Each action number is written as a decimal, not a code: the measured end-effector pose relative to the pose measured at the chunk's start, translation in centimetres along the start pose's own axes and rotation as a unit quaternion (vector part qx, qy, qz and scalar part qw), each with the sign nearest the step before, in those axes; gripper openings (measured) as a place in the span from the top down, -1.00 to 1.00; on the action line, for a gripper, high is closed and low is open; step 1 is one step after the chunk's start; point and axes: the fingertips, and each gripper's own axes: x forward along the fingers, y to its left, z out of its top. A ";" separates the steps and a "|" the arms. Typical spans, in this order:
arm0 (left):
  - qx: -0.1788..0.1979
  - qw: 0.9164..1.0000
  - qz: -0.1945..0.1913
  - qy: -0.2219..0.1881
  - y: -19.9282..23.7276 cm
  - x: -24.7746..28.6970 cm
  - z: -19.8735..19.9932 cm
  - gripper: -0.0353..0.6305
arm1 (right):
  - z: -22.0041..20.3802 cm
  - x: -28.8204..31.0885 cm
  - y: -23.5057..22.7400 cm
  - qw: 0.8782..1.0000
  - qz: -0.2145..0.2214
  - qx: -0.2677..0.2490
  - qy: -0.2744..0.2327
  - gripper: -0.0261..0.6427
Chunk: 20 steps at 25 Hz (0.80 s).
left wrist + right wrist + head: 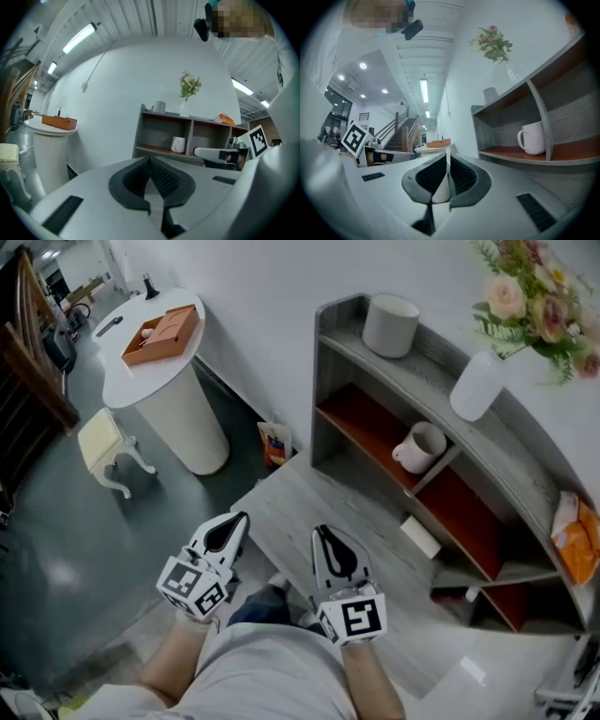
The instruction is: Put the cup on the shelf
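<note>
The white mug [419,448] stands upright on the middle board of the grey shelf unit [354,354], handle to the left. It also shows far off as the mug [177,144] in the left gripper view and as the mug [532,138] in the right gripper view. My left gripper [240,521] is held low in front of me, well short of the shelf, with its jaws shut and nothing in them [150,160]. My right gripper [322,535] is beside it, also away from the mug, and its jaws [447,158] are shut and hold nothing.
On the shelf's top stand a grey pot [390,325] and a white vase of flowers [476,385]; an orange bag [577,535] lies further right. A white box [420,536] sits lower down. At left are a round white pedestal table [173,404] with an orange tray [161,334], and a stool [103,448].
</note>
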 end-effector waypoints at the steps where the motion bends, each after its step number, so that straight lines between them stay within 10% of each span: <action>1: 0.004 1.000 0.005 -0.001 -0.1 -0.4 -0.1 0.84 | 0.0 0.1 0.4 1.000 0.007 0.000 0.000 0.82; 20: -0.029 0.999 0.029 -0.010 -1.4 -4.4 -1.1 0.85 | -0.2 -1.4 3.7 0.998 0.056 0.005 -0.003 0.82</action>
